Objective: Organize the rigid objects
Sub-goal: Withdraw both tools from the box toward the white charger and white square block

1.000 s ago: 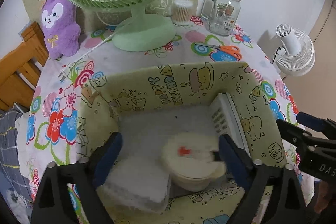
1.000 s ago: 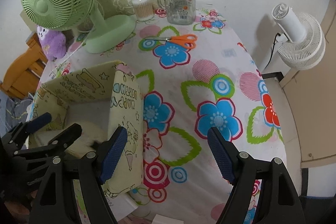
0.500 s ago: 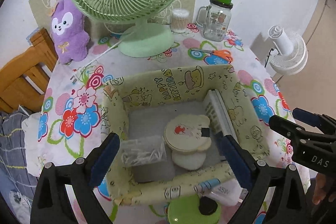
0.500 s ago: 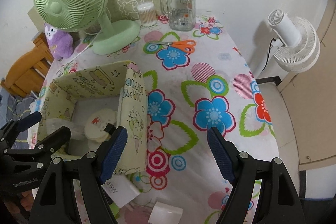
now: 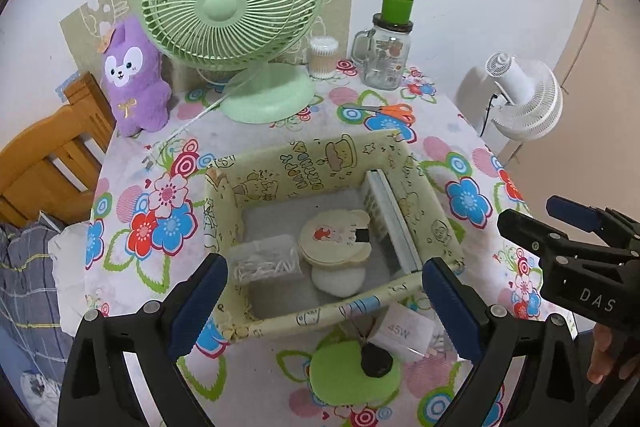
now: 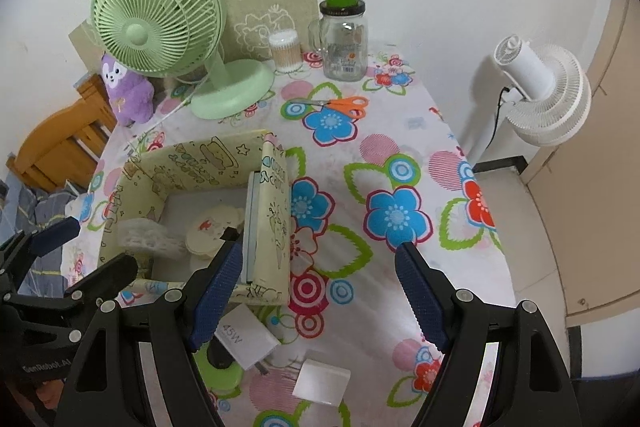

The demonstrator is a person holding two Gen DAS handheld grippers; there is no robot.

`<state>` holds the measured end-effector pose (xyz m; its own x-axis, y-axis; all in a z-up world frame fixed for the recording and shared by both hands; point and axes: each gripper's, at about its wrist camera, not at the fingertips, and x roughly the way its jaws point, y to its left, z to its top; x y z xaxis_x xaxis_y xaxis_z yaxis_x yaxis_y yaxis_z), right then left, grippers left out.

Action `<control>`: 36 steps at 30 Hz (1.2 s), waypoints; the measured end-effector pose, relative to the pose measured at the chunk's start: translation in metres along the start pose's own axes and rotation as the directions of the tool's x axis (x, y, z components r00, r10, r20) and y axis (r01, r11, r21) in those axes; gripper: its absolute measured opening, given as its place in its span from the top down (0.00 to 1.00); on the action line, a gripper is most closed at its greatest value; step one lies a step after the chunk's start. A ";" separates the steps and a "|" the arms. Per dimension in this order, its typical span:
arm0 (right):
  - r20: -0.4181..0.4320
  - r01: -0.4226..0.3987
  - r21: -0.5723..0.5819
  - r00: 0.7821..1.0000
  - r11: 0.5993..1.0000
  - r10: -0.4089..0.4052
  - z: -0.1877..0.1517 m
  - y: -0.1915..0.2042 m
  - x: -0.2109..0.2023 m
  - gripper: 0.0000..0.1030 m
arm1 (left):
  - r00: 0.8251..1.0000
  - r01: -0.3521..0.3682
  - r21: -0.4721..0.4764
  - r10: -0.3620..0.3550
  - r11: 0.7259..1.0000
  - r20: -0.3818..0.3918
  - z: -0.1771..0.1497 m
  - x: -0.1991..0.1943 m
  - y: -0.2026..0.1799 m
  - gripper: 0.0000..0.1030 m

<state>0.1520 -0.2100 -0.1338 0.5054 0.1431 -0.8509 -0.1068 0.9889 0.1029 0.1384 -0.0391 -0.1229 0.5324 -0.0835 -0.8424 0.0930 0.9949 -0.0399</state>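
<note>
A cream cartoon-print storage box [image 5: 320, 167] [image 6: 276, 227] sits on the floral tablecloth. Inside lie a bear-shaped cream case [image 5: 334, 237] [image 6: 208, 231], a clear box of cotton swabs [image 5: 266, 263] [image 6: 146, 237], a white round pad [image 5: 338, 277] and a flat white device [image 5: 390, 219] upright against the right wall. My left gripper [image 5: 326, 307] is open and empty, above the box's near edge. My right gripper [image 6: 316, 299] is open and empty, over the cloth right of the box. A white 45W charger [image 5: 402, 331] [image 6: 244, 341], a green round item [image 5: 354, 373] [image 6: 220, 373] and a white block [image 6: 322, 381] lie on the cloth near the box.
At the back stand a green desk fan [image 5: 240, 11] [image 6: 160, 27], a purple plush [image 5: 134, 75], a cotton-swab jar [image 5: 322, 57] and a glass mug jar with a green cap [image 5: 386, 51] [image 6: 344, 31]. Orange scissors [image 5: 384, 111] [image 6: 340, 105] lie behind the box. A white floor fan [image 6: 540, 91] stands off the table's right edge.
Both grippers have pulled back and up from the box. The left gripper left the box interior, and the charger and green item have come into view.
</note>
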 end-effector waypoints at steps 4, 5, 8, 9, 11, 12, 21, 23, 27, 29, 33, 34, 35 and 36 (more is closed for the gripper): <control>0.005 0.012 0.004 1.000 1.000 -0.012 -0.007 -0.004 -0.009 0.21 | 1.000 0.015 0.009 -0.016 1.000 0.010 -0.006 -0.007 -0.007 0.04; 0.004 0.015 0.007 1.000 1.000 -0.015 -0.008 -0.005 -0.011 0.21 | 1.000 0.018 0.011 -0.018 1.000 0.011 -0.007 -0.008 -0.008 0.04; 0.002 0.021 0.020 1.000 1.000 -0.021 -0.013 -0.010 -0.014 0.21 | 0.999 0.027 0.022 -0.028 0.999 0.015 -0.011 -0.011 -0.013 0.04; 0.001 0.024 0.025 1.000 0.999 -0.024 -0.015 -0.012 -0.015 0.21 | 0.999 0.030 0.025 -0.030 0.999 0.015 -0.012 -0.011 -0.015 0.04; -0.003 0.029 0.029 1.000 0.999 -0.029 -0.018 -0.015 -0.016 0.21 | 0.999 0.037 0.028 -0.037 0.999 0.011 -0.015 -0.011 -0.017 0.04; -0.006 0.034 0.029 0.999 0.999 -0.033 -0.020 -0.017 -0.015 0.21 | 0.999 0.041 0.030 -0.041 0.999 0.005 -0.017 -0.010 -0.019 0.03; -0.031 0.053 0.063 0.998 0.997 -0.051 -0.039 -0.032 -0.014 0.21 | 0.997 0.068 0.068 -0.066 0.995 -0.026 -0.032 -0.003 -0.031 0.03; -0.037 0.054 0.071 0.998 0.996 -0.052 -0.043 -0.034 -0.013 0.21 | 0.997 0.078 0.082 -0.076 0.994 -0.030 -0.035 0.000 -0.035 0.03; -0.052 0.047 0.107 0.998 0.993 -0.042 -0.052 -0.042 -0.011 0.21 | 0.996 0.091 0.116 -0.087 0.989 -0.034 -0.040 0.005 -0.041 0.04; -0.053 0.051 0.112 0.998 0.992 -0.045 -0.055 -0.044 -0.011 0.21 | 0.995 0.099 0.126 -0.094 0.987 -0.042 -0.044 0.008 -0.044 0.04; -0.064 0.059 0.115 0.997 0.992 -0.051 -0.063 -0.046 -0.006 0.21 | 0.992 0.112 0.116 -0.105 0.987 -0.068 -0.052 0.017 -0.045 0.04; -0.069 0.061 0.116 0.996 0.991 -0.053 -0.065 -0.047 -0.005 0.21 | 0.992 0.115 0.112 -0.107 0.987 -0.072 -0.054 0.020 -0.045 0.04; -0.073 0.061 0.119 0.996 0.991 -0.052 -0.067 -0.048 -0.003 0.21 | 0.991 0.117 0.109 -0.109 0.987 -0.076 -0.056 0.022 -0.045 0.04; -0.078 0.061 0.123 0.996 0.990 -0.051 -0.069 -0.048 -0.001 0.21 | 0.991 0.116 0.108 -0.108 0.987 -0.079 -0.058 0.025 -0.044 0.04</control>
<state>0.0974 -0.2608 -0.1733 0.4418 0.0886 -0.8927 0.0306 0.9930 0.1137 0.0988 -0.0821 -0.1735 0.4512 -0.1857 -0.8729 0.2446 0.9664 -0.0792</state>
